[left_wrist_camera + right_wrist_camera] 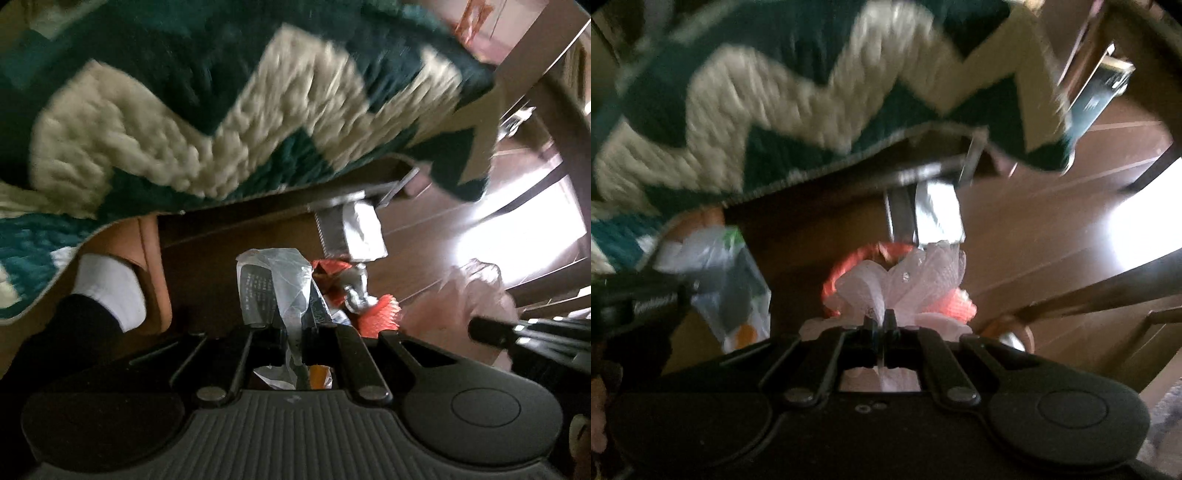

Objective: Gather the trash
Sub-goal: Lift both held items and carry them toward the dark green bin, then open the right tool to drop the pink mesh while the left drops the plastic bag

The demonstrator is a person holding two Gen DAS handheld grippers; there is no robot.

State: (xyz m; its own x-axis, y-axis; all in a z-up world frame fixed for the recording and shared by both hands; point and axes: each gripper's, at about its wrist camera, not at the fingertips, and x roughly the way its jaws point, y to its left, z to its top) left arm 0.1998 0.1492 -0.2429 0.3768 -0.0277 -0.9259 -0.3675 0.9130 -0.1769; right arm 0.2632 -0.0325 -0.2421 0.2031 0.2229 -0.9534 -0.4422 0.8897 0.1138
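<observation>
Mid-carry, by my read. Green-and-cream zigzag rug far. Right gripper pinches crumpled white tissue; left gripper pinches clear plastic wrapper. Orange mesh bin sits just beyond. Next: both over the rim, release.

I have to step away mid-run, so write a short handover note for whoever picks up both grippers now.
Left gripper: shut on a clear plastic wrapper.
Right gripper: shut on a crumpled white tissue.
Both hang above an orange bin on the wood floor, beside the green zigzag rug.
Done: two pieces picked up.
Left: drop both, probably into the bin. Other trash cannot be told from these blurred views.
</observation>
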